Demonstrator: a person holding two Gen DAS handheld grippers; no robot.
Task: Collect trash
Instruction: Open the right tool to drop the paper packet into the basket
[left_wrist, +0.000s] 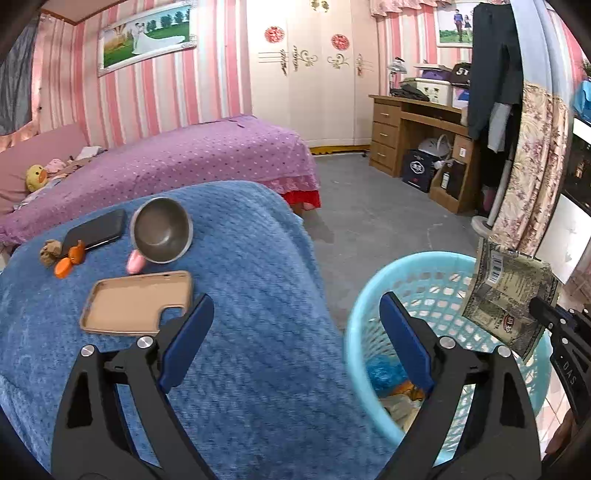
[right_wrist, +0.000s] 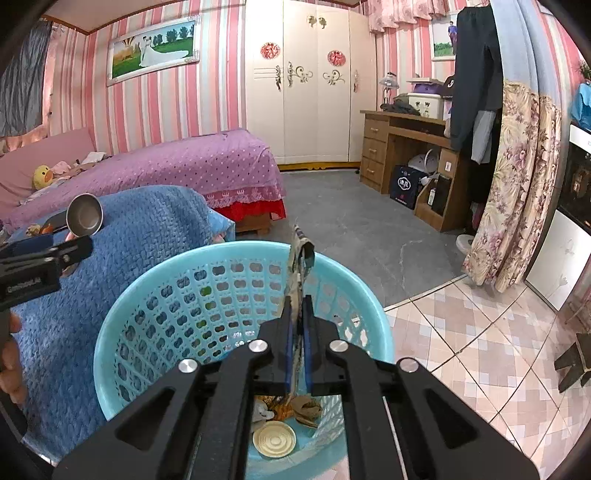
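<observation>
Blue knit blanket (left_wrist: 240, 295) covered the raised surface at left, carrying from left to right a small brown toy (left_wrist: 50, 253), an orange clip-like piece (left_wrist: 68, 262), a black phone (left_wrist: 96, 229), a tan phone case (left_wrist: 136, 301) lying hollow side up, a pink item (left_wrist: 133, 261) touching the steel bowl (left_wrist: 162, 230), which sat tilted. Left gripper (left_wrist: 297, 310) hung over the blanket's edge and the basket rim, its jaws spread wide, nothing between them; no earlier frame to compare. Next right, light-blue plastic basket (right_wrist: 177, 291) stood on the floor just beside the blanket, holding scraps plus a round cream lid (right_wrist: 274, 440) at the bottom. Right gripper (right_wrist: 297, 306) was above the basket, jaws pressed together, pinching a flattened printed wrapper (left_wrist: 508, 295) with a barcode; the wrapper hung over the basket's opening, not touching the rim as far as could be told. Purple bed (right_wrist: 177, 162) and wooden desk (right_wrist: 402, 147) stood well behind.
</observation>
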